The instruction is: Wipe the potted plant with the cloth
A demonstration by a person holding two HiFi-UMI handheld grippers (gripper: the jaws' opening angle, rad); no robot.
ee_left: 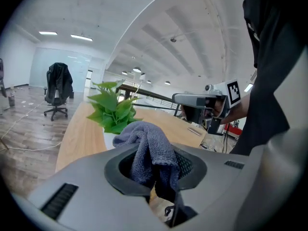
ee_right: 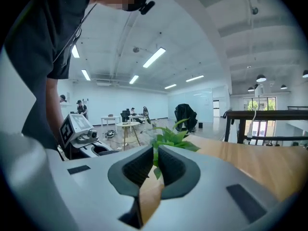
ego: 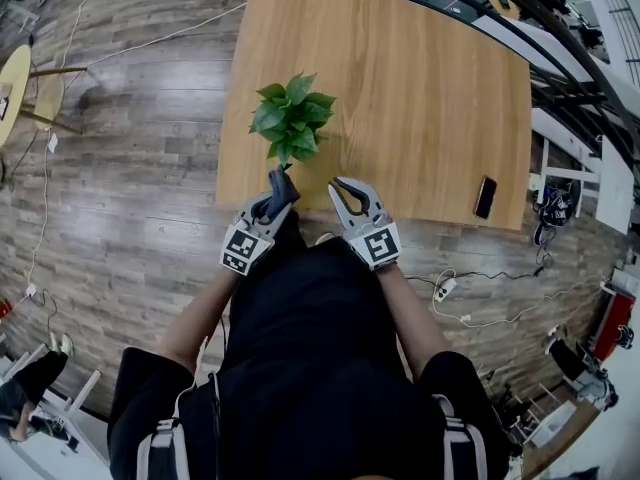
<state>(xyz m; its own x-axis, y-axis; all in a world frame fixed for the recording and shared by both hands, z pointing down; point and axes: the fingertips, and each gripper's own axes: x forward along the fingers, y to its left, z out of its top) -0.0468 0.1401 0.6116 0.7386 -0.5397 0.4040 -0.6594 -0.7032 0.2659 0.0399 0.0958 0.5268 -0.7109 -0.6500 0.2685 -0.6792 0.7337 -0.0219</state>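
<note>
Step in hand as I read it: the approach, no wiping yet. My left gripper [ego: 278, 186] is clenched on the crumpled dark grey terry cloth [ee_left: 147, 146], which bulges up out of the jaws. My right gripper [ee_right: 155, 166] has its jaws drawn almost together with only a thin slit left. Nothing is in them; the leaves seen through the slit are further off

In the head view both grippers sit at the lower edge of the light wooden tabletop [ego: 420, 88], just below the small leafy green potted plant [ego: 292, 116], with the cloth near the foliage but apart from it. The plant stands left of centre in the frame, close to the table's lower left edge. A black phone [ego: 485, 197] lies well off to the lower right

Next move, my call: bring the cloth up onto the leaves and use light pressure, since they look thin and floppy. The right gripper could steady the white pot [ee_left: 109, 138], which looks light enough to tip or slide

Plant: broad glossy leaves in a tight upright cluster; pot mostly hidden under them
</note>
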